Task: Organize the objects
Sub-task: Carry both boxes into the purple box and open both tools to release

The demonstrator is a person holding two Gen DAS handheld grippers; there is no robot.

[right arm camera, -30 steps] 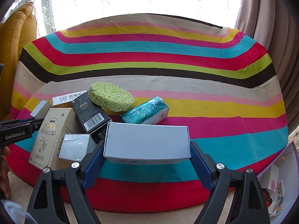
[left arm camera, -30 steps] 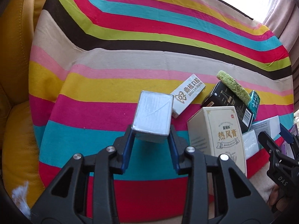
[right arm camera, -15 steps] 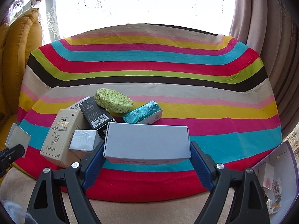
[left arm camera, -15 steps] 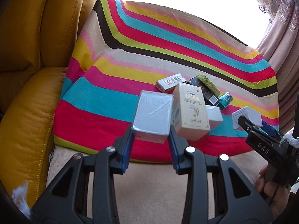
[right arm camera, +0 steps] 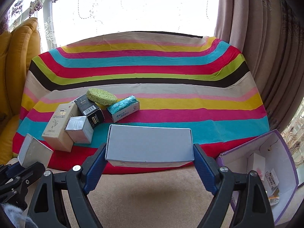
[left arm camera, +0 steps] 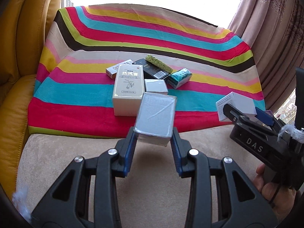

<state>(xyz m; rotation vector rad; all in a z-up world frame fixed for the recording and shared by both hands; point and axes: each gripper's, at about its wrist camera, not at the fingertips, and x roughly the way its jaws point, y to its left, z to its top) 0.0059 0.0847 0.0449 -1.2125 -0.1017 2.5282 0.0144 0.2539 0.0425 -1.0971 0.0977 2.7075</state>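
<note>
Two boxes held above the couch edge
The left gripper (left arm camera: 153,133) clamps a silver box (left arm camera: 154,116); the right gripper (right arm camera: 149,157) grips a white box (right arm camera: 149,145), both in front of the striped cloth (right arm camera: 171,121), clear of the pile.

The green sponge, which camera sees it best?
The right wrist view. There the green sponge shows its whole bumpy oval top, leaning on the black box. The left wrist view catches the sponge only edge-on, as a thin green strip farther away.
</note>
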